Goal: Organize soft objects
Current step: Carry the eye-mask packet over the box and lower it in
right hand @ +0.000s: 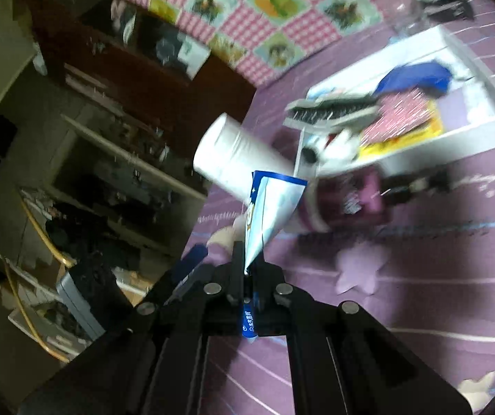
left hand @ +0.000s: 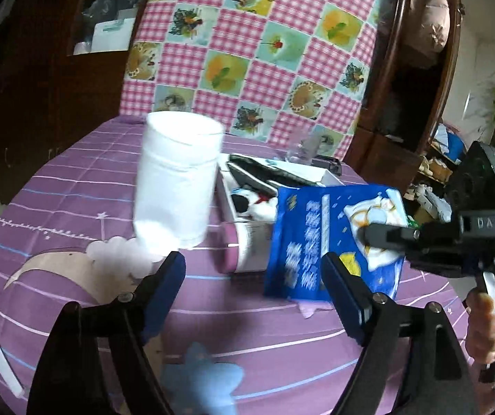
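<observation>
A white paper roll stands on the purple bedsheet; it also shows in the right wrist view. My left gripper is open and empty, just in front of the roll. My right gripper is shut on a blue tissue packet, held above the sheet; the packet and the right gripper show at the right of the left wrist view. A white box holds a brush, a blue cloth and soft items; the box shows behind the packet.
A pink checked cloth hangs behind the bed. Dark wooden cabinets stand left and right. A purple-capped container lies by the box. A clear glass stands at the back.
</observation>
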Demonstrator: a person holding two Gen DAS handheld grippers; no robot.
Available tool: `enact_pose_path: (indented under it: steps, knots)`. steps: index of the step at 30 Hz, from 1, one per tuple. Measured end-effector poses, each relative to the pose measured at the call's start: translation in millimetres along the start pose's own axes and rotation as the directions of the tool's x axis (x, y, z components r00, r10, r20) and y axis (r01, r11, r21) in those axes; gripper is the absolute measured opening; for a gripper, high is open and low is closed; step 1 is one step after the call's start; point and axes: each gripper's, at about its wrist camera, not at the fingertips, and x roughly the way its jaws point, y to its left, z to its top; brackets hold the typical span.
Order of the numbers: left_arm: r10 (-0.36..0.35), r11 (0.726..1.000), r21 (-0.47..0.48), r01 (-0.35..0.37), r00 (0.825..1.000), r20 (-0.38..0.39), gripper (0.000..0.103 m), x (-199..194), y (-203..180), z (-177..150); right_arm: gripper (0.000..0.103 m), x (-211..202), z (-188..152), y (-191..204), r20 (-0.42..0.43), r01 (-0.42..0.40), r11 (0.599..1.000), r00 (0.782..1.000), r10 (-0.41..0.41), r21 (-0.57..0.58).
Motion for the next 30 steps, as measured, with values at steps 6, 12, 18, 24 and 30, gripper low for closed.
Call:
enact_pose_path:
  steps: [6,12,18,24,30]
  knots:
    - [0.029,0.998,0.049,-0.028,0.999,-0.026,0.081,12,-34,21,0.004,-27,21,-11,0.068,-0.012,0.999,0.998,0.01,0.037]
    - [0.042,0.999,0.03,-0.041,0.999,-0.01,0.081,19,-54,55,0.004,-40,48,-4,0.087,-0.04,0.995,0.996,0.032,0.089]
    - [-0.014,0.998,-0.068,0.013,1.0,-0.002,0.081,26,-58,90,0.004,-61,73,3,0.143,-0.051,0.99,0.989,0.031,0.134]
    - [-0.001,1.0,-0.031,0.001,1.0,0.021,0.081,38,-81,117,0.004,-80,96,1,0.236,-0.057,0.985,0.972,0.017,0.165]
    - [-0.012,1.0,0.002,0.012,0.999,0.046,0.081,73,-101,120,0.004,-79,104,-31,0.266,-0.035,0.977,0.964,-0.023,0.211]
